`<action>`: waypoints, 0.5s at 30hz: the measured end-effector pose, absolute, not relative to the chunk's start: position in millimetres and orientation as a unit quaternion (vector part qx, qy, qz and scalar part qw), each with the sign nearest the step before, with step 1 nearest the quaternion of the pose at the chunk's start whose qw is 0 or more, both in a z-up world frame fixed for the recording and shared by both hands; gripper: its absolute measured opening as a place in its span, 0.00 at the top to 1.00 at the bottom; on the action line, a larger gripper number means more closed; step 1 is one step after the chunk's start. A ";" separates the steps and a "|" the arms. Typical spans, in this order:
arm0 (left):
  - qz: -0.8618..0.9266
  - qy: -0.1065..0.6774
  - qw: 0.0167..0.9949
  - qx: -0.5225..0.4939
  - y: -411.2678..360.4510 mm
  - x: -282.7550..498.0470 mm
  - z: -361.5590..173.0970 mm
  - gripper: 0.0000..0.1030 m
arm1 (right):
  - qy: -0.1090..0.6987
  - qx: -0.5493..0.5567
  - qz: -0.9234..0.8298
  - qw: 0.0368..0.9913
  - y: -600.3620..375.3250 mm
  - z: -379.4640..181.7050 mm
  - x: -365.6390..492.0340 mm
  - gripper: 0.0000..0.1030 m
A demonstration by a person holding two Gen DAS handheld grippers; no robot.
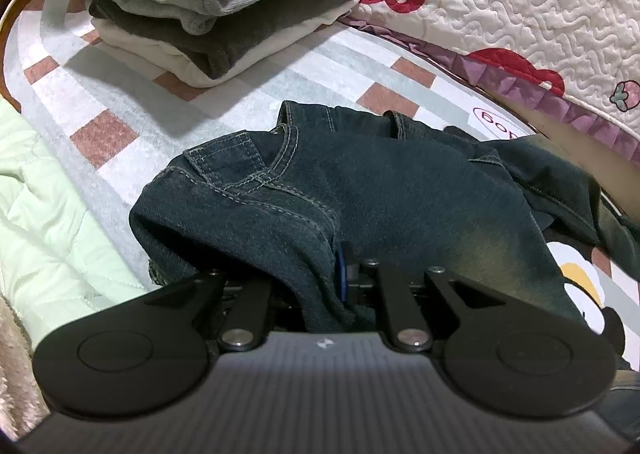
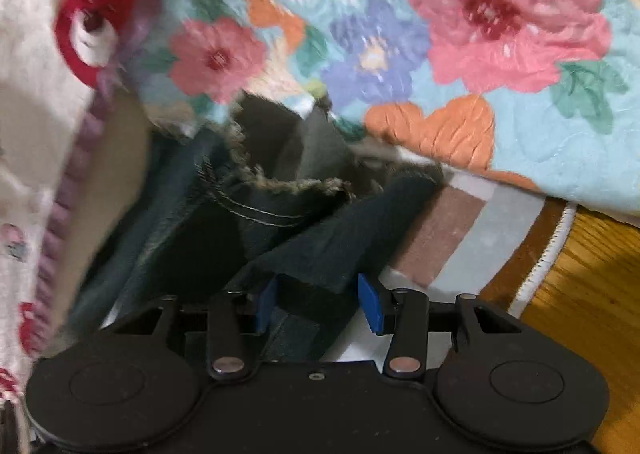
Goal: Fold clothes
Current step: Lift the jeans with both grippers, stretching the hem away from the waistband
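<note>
jeans (image 2: pixel 256 221), floral quilt (image 2: pixel 520 53), hand-held gripper (image 2: pixel 318 304) parted

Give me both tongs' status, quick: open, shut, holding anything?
Left tongs: shut on the jeans.
Right tongs: open, pads apart, with a fold of the jeans lying between them, not clamped.

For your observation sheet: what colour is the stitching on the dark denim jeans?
Pale tan stitching on the dark blue denim jeans, clearest in the left wrist view.

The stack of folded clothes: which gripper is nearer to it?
Left. The left gripper, shut on the jeans, faces the stack of folded clothes across the mat. The right wrist view does not show the stack.
</note>
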State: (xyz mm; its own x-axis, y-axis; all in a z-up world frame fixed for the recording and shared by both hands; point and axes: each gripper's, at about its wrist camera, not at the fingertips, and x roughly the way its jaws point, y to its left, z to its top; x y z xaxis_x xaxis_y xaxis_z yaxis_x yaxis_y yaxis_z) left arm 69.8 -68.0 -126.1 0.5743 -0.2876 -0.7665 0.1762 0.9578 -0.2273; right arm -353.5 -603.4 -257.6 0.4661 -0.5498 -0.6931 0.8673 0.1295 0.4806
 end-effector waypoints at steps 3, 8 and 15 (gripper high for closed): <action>-0.134 0.441 0.886 -0.054 -69.6 70.5 -126.9 0.90 | 0.189 0.376 -0.481 0.769 -595.8 -256.0 -339.9 0.93; -0.166 0.425 0.888 -0.054 -66.9 69.9 -103.7 0.94 | 0.133 0.329 -0.486 0.799 -557.9 -220.3 -381.6 0.96; -0.217 0.447 0.857 -0.136 -30.7 37.1 -80.9 0.94 | 0.072 0.275 -0.506 0.814 -502.2 -167.6 -456.8 0.97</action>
State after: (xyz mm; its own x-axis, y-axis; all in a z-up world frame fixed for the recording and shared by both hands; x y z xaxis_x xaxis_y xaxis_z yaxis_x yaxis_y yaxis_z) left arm 37.1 -30.7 -80.9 0.5061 -0.4932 -0.7075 0.2503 0.8690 -0.4268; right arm -456.8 -502.2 -167.6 0.4771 -0.7844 -0.3963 0.8641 0.3363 0.3746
